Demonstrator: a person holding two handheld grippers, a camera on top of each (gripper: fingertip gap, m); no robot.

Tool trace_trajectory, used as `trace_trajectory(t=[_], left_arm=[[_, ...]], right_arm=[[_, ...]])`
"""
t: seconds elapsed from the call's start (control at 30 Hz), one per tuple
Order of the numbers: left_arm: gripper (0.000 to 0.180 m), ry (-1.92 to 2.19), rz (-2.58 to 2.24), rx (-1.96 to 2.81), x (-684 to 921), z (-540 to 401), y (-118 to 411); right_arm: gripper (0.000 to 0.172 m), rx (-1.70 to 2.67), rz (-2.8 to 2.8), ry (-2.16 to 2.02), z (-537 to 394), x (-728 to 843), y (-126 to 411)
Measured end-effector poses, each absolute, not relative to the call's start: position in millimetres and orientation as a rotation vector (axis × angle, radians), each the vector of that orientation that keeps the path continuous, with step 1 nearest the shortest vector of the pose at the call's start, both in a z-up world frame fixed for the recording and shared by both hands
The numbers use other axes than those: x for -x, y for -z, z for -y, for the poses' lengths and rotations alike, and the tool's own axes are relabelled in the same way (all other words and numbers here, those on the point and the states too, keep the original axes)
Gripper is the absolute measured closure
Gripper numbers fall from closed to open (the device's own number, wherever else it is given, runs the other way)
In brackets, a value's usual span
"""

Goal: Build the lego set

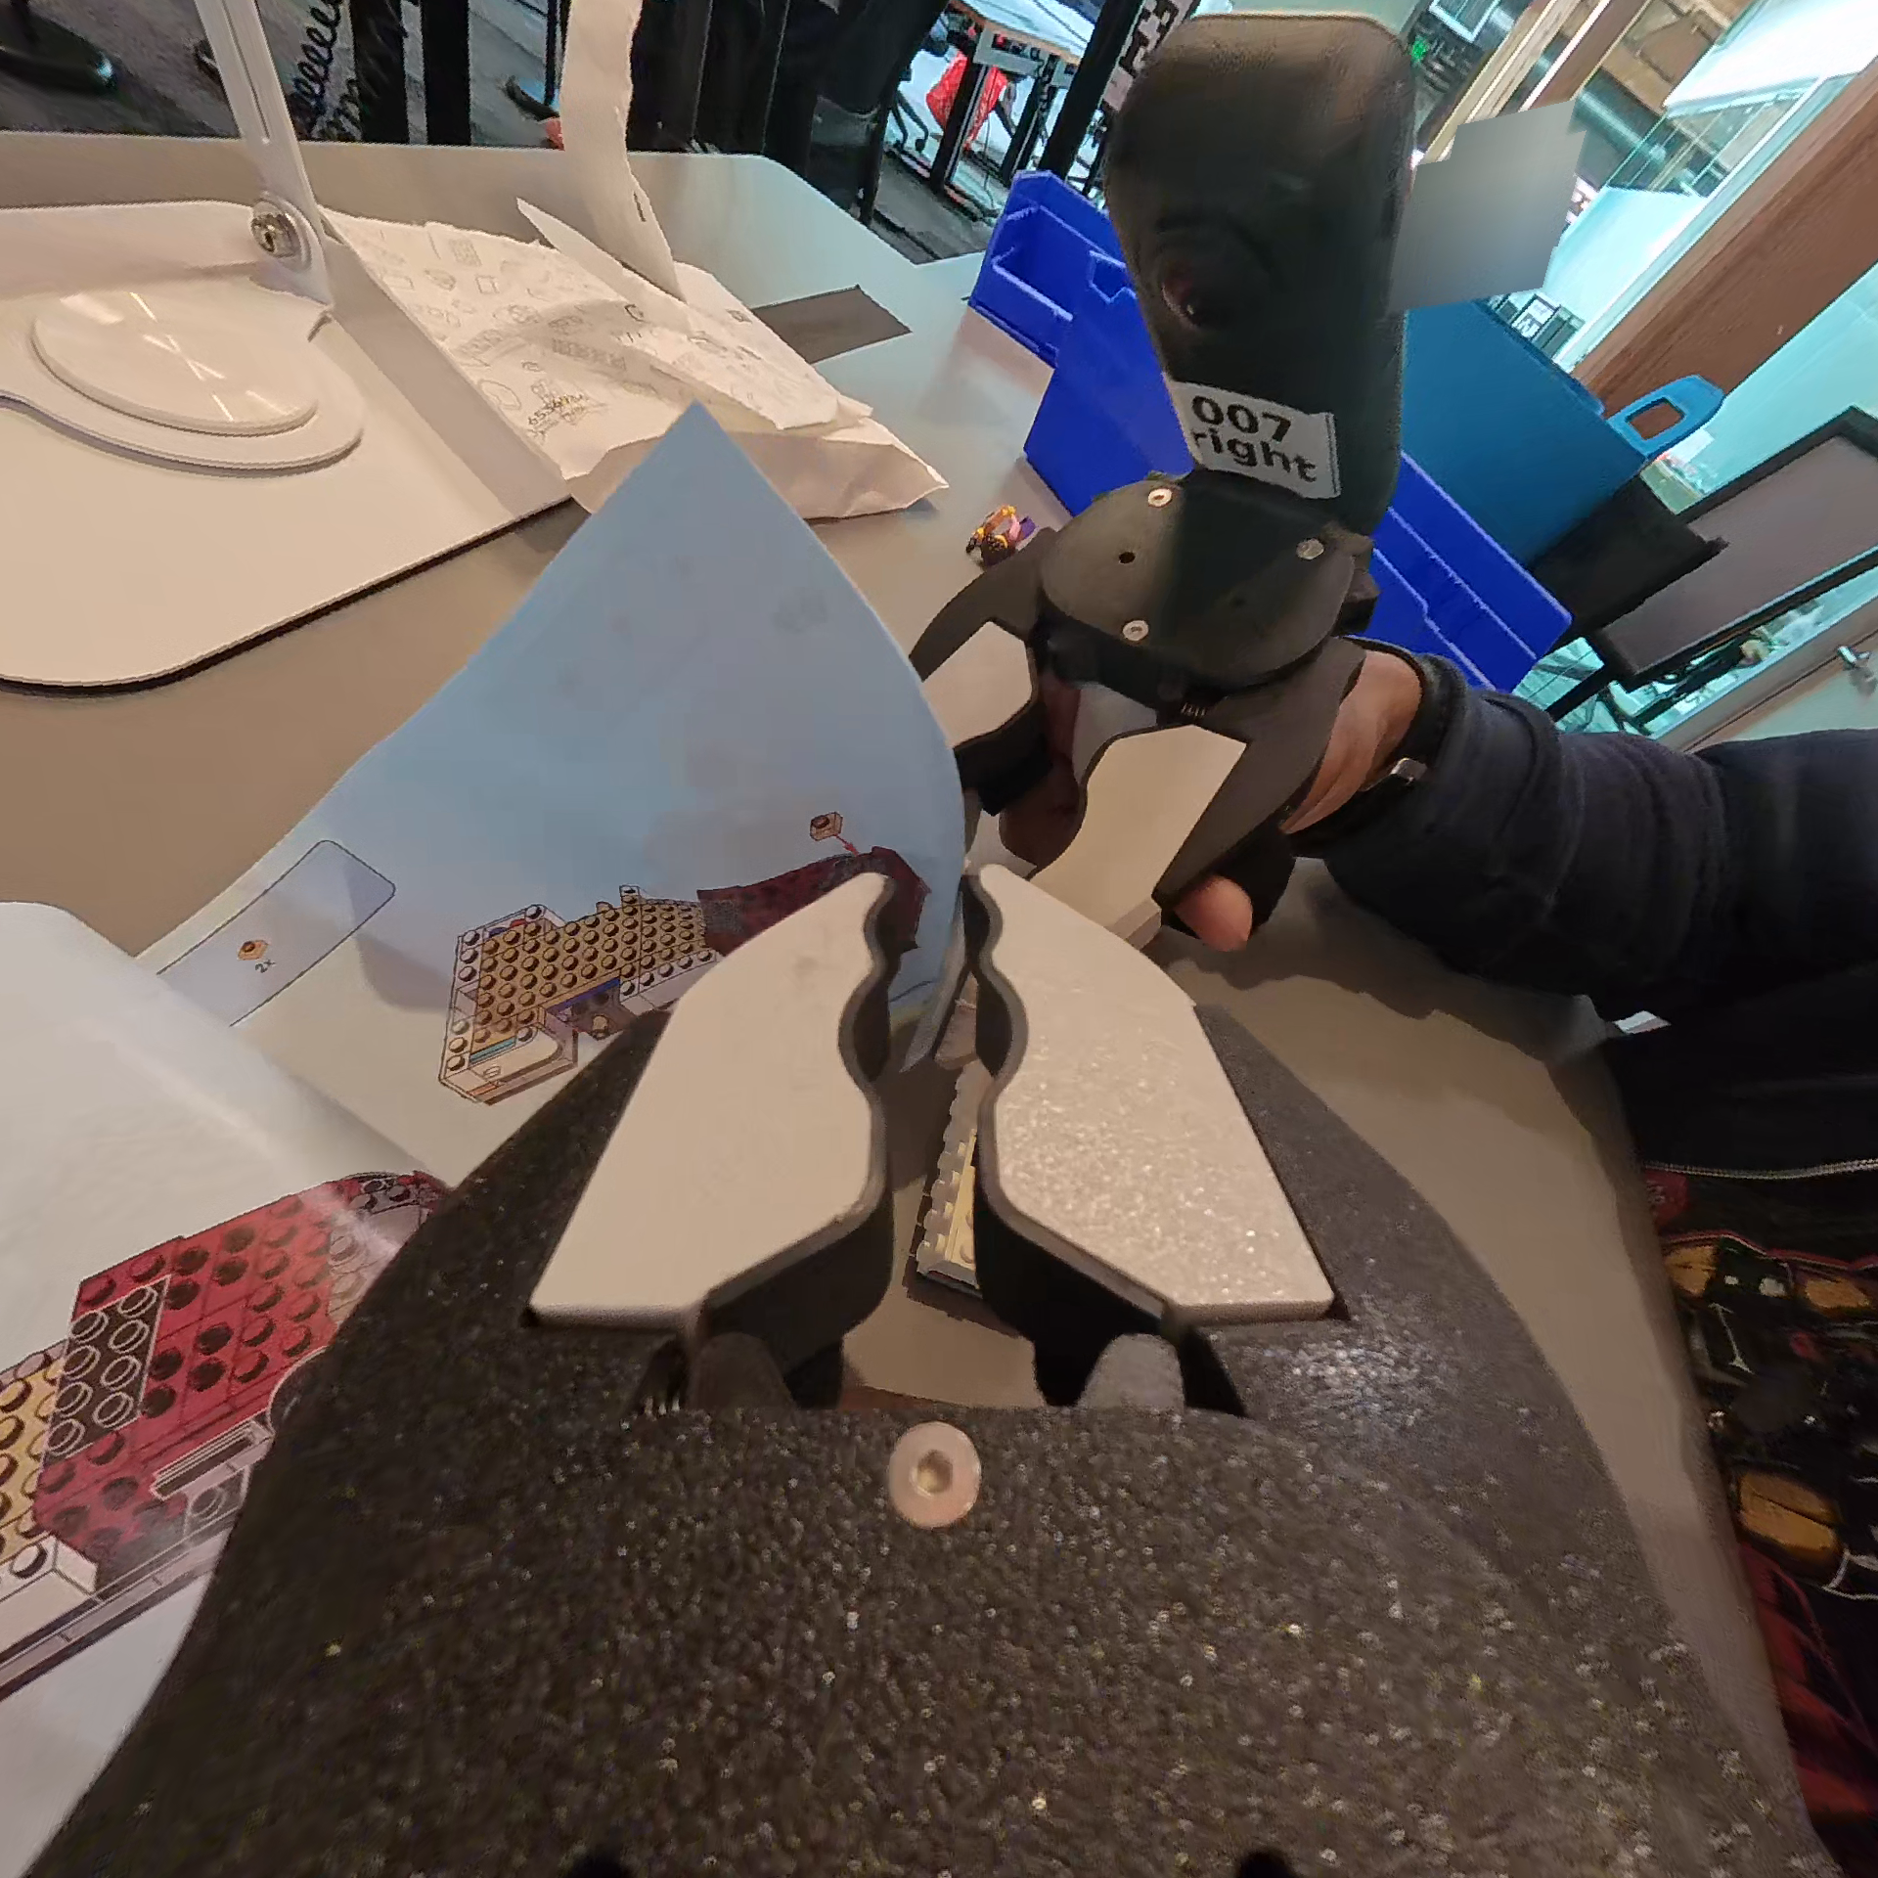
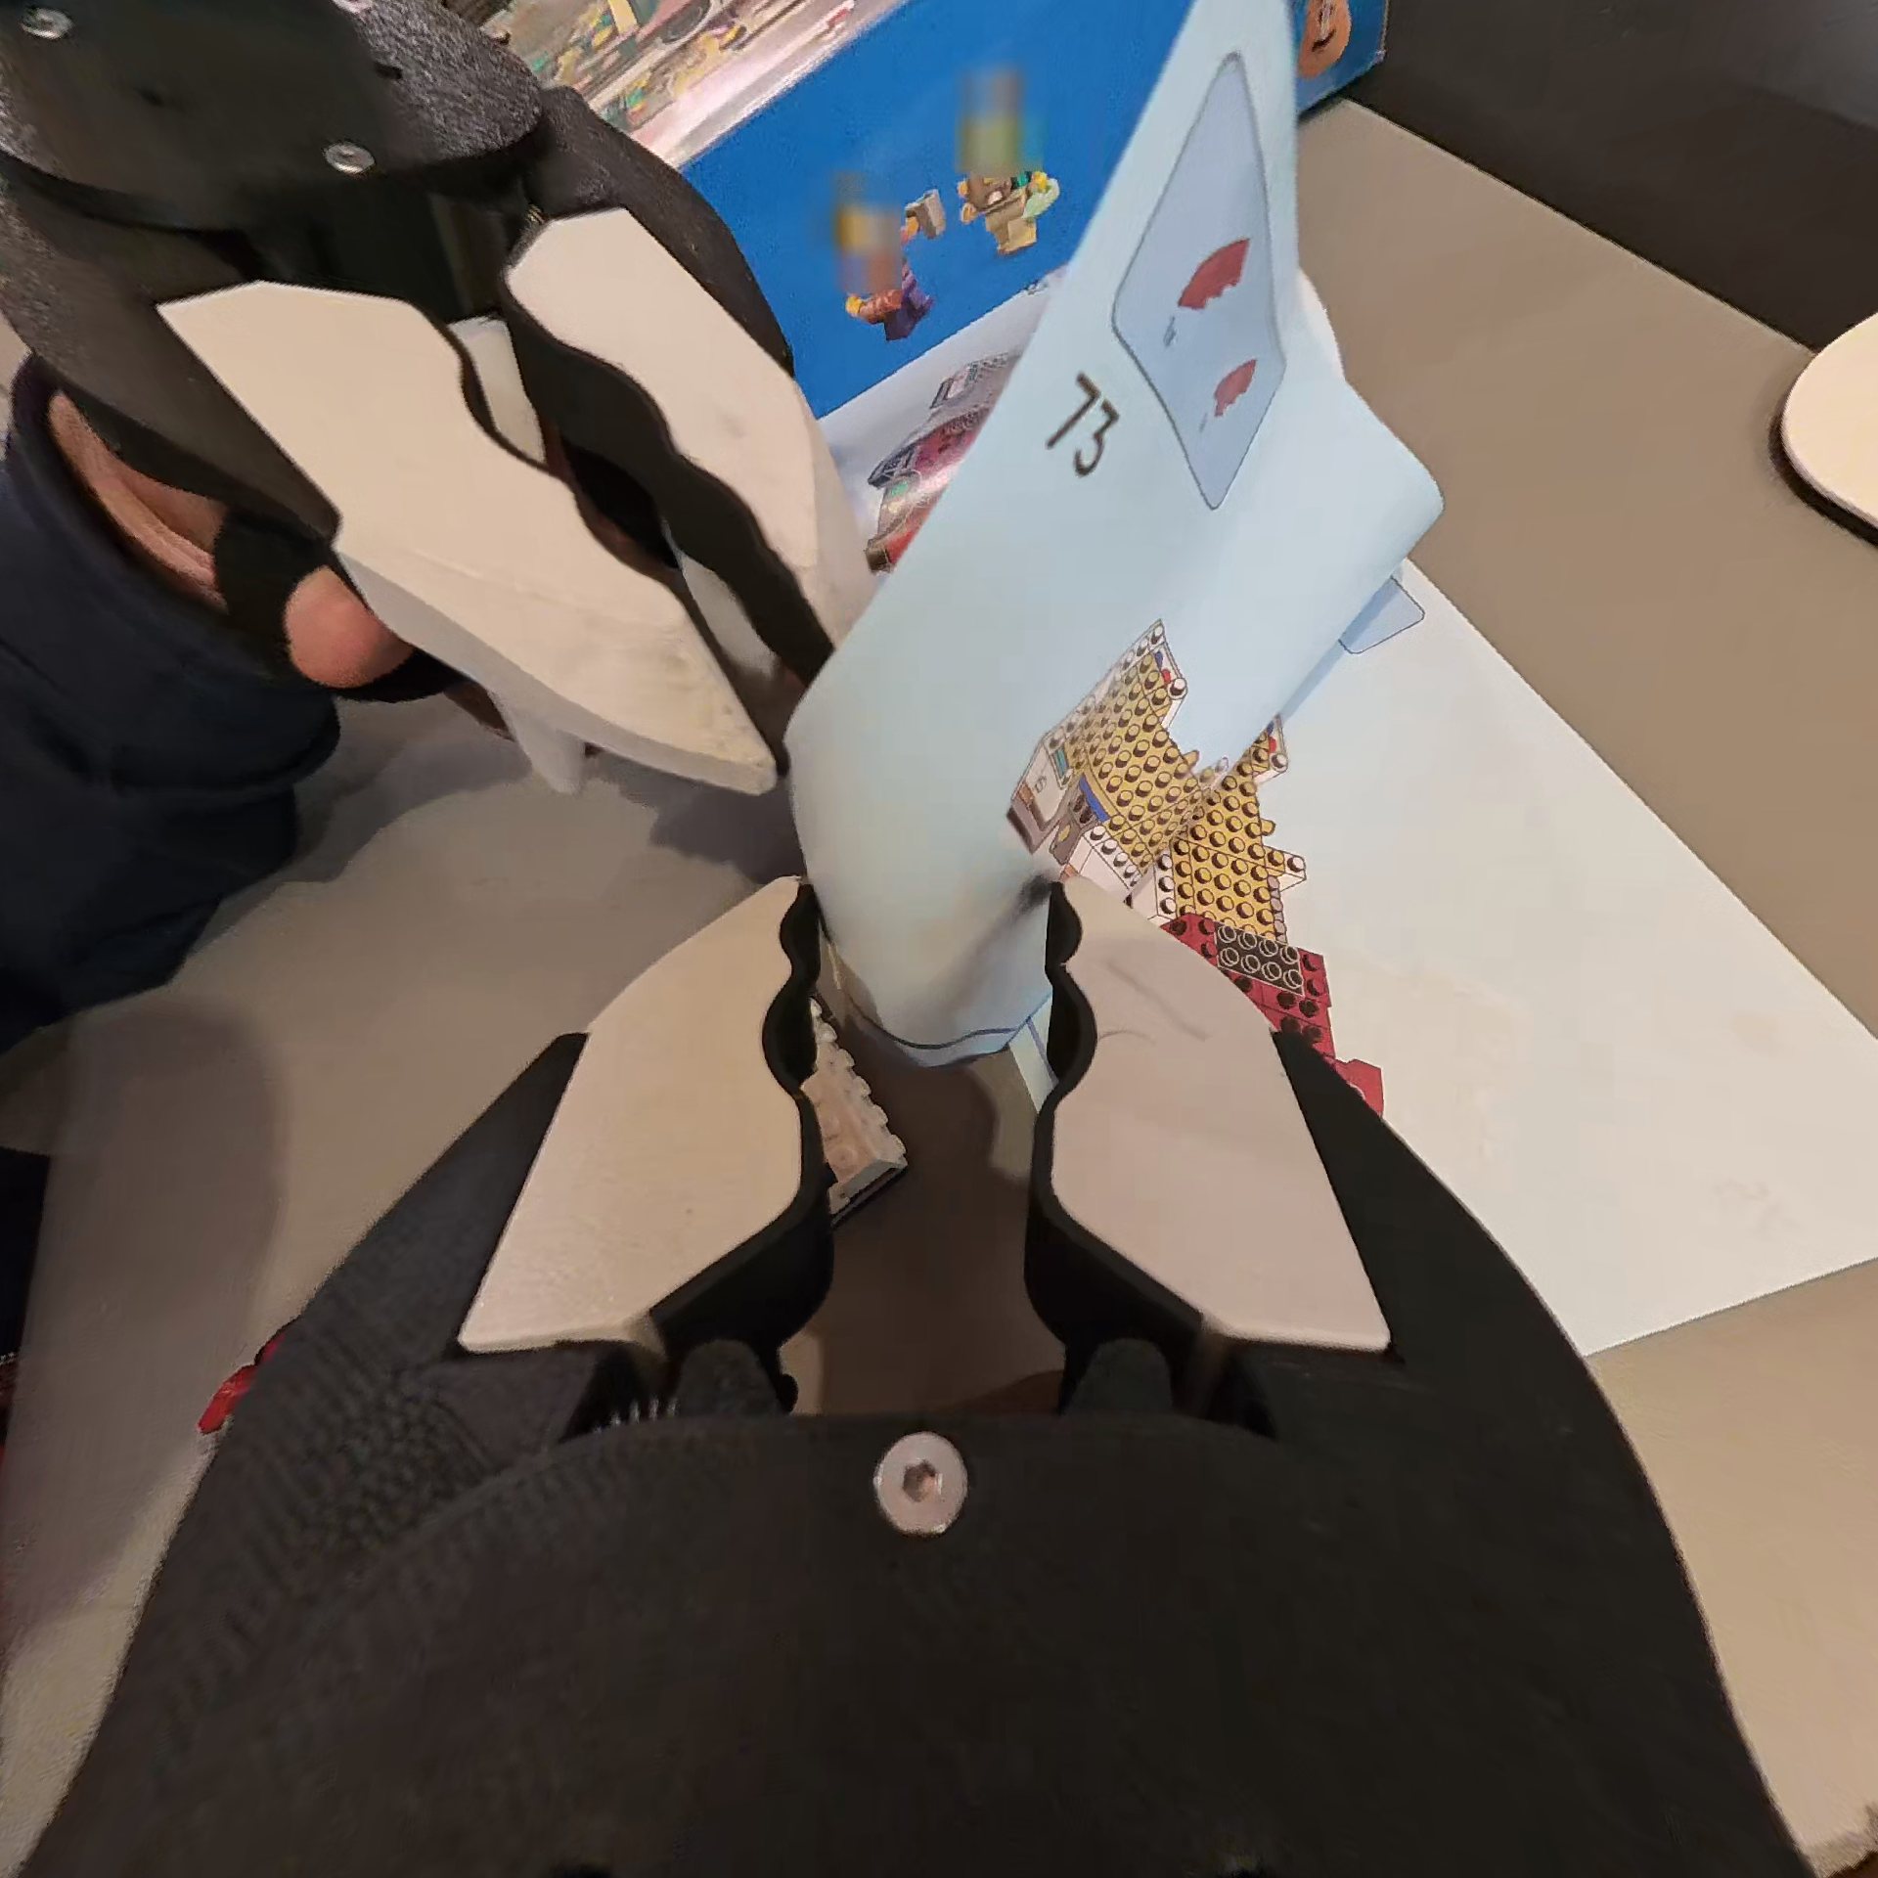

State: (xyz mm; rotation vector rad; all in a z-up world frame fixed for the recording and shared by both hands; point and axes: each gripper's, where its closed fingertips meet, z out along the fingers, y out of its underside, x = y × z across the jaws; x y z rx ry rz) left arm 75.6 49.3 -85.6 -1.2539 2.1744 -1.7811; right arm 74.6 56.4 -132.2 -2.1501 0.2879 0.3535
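Grey tabletop (image 1: 1372,1016) carries an open brick-building instruction booklet (image 2: 1626,1016), with a blue toy box (image 2: 813,203) standing at its far edge and blue plastic bins (image 1: 1474,427) further back. Near the far corner I see a white lamp base (image 1: 173,366) and crumpled printed paper (image 1: 610,346).

One light-blue page (image 1: 661,661) of the booklet is lifted and curled upward off the spread. My left gripper (image 1: 930,894) has its fingers nearly together, and the page's edge runs through the narrow slot between them; I cannot tell whether the pads actually press on it. My right gripper (image 2: 930,904) stands moderately open, with the lower corner of the same page hanging between its fingers, not pinched. A pale studded brick plate (image 2: 854,1118) lies on the table just beside the right gripper's left finger (image 2: 671,1118). A tiny minifigure (image 1: 1001,530) lies near the bins.
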Motion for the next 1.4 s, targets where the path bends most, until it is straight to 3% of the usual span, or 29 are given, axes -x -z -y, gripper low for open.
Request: trace_trajectory(t=[0.1, 0.5, 0.8, 1.4], left_arm=[[0.180, 1.821, -2.166, 1.250, -74.9, -49.0, 84.3], [0.180, 1.905, -2.134, 1.281, -76.0, -50.5, 83.8], [0.180, 1.935, -2.119, 1.284, -76.9, -50.7, 83.6], [0.180, 1.986, -2.096, 1.274, -78.0, -51.9, 81.4]], right_arm=[[0.128, 2.150, -0.291, -0.356, -55.6, -75.8, 132.4], [0.129, 2.123, -0.301, -0.397, -51.6, -78.3, 130.3], [0.143, 2.084, -0.292, -0.451, -50.7, -75.6, 127.5], [0.144, 2.053, -0.312, -0.509, -47.1, -77.2, 123.8]])
